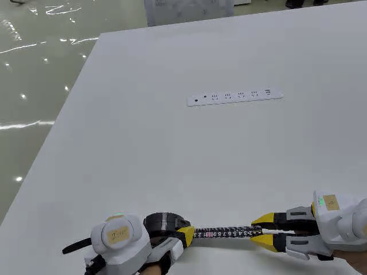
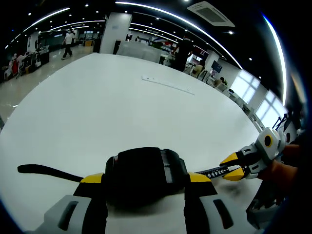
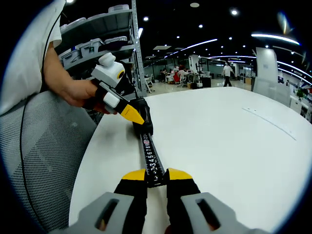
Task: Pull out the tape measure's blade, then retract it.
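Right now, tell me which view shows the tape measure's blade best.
The right gripper view: the blade runs from the jaws to the case, markings large. The head view shows it small, from above; the left gripper view, a short stretch past the case.

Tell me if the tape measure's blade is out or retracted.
Out: the numbered blade runs from the case, clamped in the left gripper, to the right gripper, whose jaws pinch its end.

The left tool (image 2: 146, 178) and right tool (image 3: 156, 175) share white rounded housings with tan labels, grey-black bodies and yellow jaw tips. The sleeve (image 3: 29, 53) is white and short.
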`<state>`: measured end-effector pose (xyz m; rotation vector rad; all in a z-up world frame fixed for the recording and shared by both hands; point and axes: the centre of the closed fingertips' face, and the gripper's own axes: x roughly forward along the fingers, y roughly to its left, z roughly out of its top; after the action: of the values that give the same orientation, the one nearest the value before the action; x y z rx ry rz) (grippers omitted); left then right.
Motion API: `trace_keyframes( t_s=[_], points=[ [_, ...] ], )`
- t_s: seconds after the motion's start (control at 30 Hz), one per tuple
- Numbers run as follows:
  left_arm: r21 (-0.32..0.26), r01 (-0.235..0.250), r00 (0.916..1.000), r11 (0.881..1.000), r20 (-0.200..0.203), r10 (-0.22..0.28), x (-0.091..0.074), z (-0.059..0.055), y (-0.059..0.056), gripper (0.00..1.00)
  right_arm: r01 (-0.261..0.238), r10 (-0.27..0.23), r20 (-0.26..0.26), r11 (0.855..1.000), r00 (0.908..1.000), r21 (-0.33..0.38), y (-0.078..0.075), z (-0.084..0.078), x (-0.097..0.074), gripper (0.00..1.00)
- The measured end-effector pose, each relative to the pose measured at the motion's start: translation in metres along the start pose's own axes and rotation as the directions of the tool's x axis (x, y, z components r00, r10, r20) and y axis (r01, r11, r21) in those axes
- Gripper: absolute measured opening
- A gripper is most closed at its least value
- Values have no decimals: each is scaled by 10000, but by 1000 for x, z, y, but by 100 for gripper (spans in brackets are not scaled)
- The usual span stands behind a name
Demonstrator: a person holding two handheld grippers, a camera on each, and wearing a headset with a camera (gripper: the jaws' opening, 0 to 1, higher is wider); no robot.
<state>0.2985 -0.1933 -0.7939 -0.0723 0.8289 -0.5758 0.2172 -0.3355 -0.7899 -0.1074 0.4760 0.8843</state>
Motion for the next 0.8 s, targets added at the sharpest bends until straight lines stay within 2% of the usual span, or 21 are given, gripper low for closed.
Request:
trace_keyframes(
  t_s=[0.37,0.53,0.8],
  points=[
    [431,-176,9997,9989,191,168,1,0,-2,62,145,-145,-4,9999,9999,5,2,-6,0,12],
    [444,-224,9995,9988,211,215,1,0,-1,63,161,-161,17,9999,9999,50,2,-7,1,12],
    [568,-454,9980,9974,467,428,-1,1,0,63,142,-143,53,9998,9999,116,3,-7,1,12]
  ],
)
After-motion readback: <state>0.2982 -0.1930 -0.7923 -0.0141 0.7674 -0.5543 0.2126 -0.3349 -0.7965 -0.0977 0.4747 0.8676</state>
